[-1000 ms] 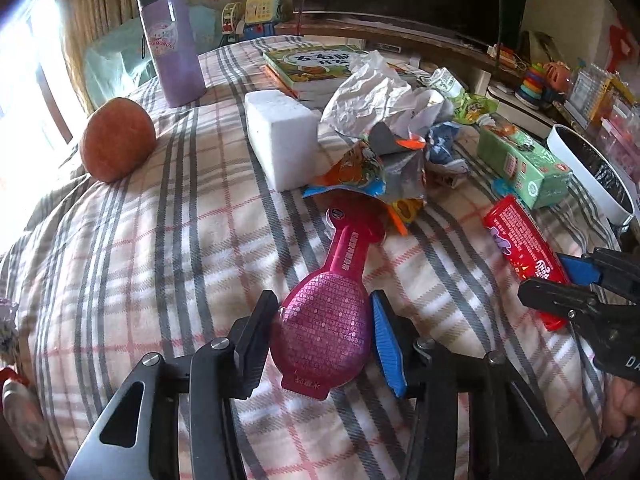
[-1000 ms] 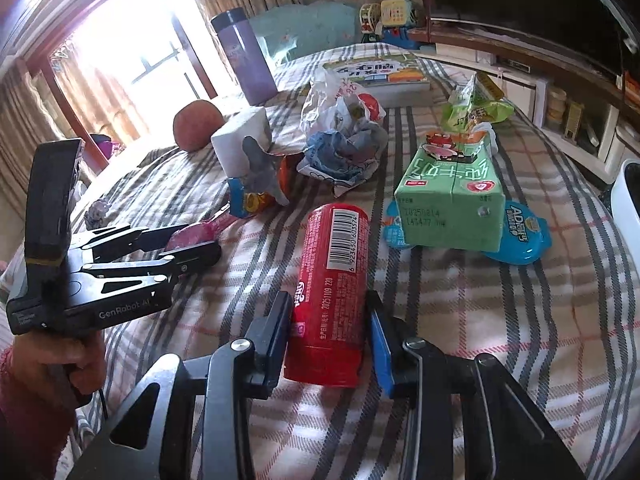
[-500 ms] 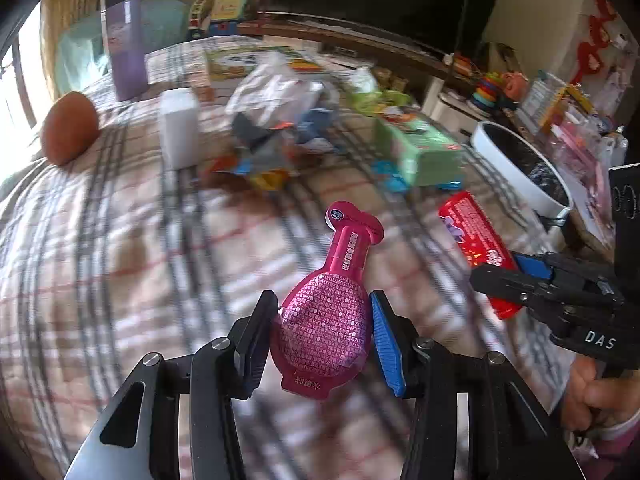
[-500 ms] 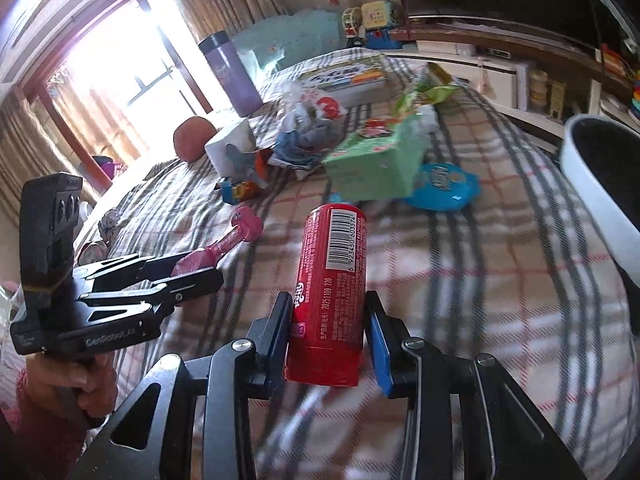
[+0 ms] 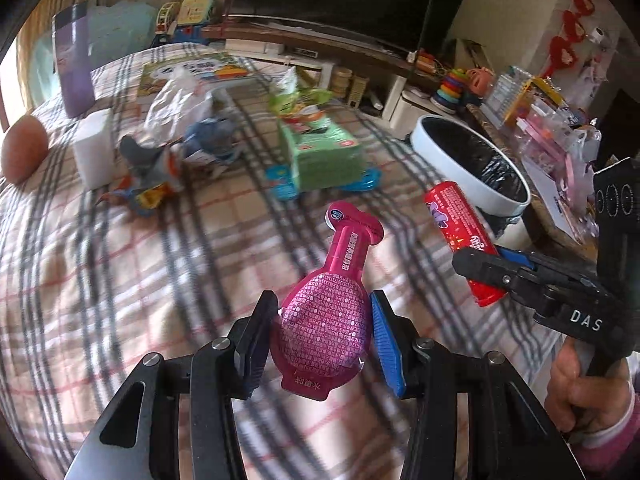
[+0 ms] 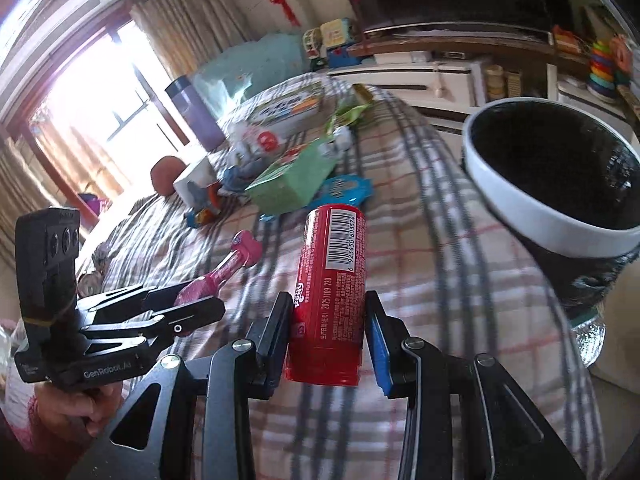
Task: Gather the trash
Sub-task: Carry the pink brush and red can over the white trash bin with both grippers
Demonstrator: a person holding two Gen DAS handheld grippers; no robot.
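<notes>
My left gripper (image 5: 323,342) is shut on a pink drink pouch (image 5: 326,320) and holds it above the plaid tablecloth. My right gripper (image 6: 328,336) is shut on a red snack tube (image 6: 330,292), also lifted. The tube (image 5: 460,236) shows in the left wrist view, and the pouch (image 6: 224,276) in the right wrist view. A white trash bin with a black liner (image 6: 560,236) stands past the table's right edge, close to the tube; its rim also shows in the left wrist view (image 5: 432,152). More trash lies on the table: a green carton (image 5: 324,152), a blue wrapper (image 5: 360,182) and crumpled wrappers (image 5: 188,140).
On the plaid table (image 5: 120,280) stand a white block (image 5: 94,148), a purple flask (image 5: 74,68), a book (image 5: 192,70) and a brown round fruit (image 5: 22,148). A TV shelf (image 5: 320,40) with toys runs behind. A cluttered side table (image 5: 552,140) is at the right.
Both grippers have lifted and swung right toward the bin with the pouch and the tube held. The bin now looms larger in both views.
</notes>
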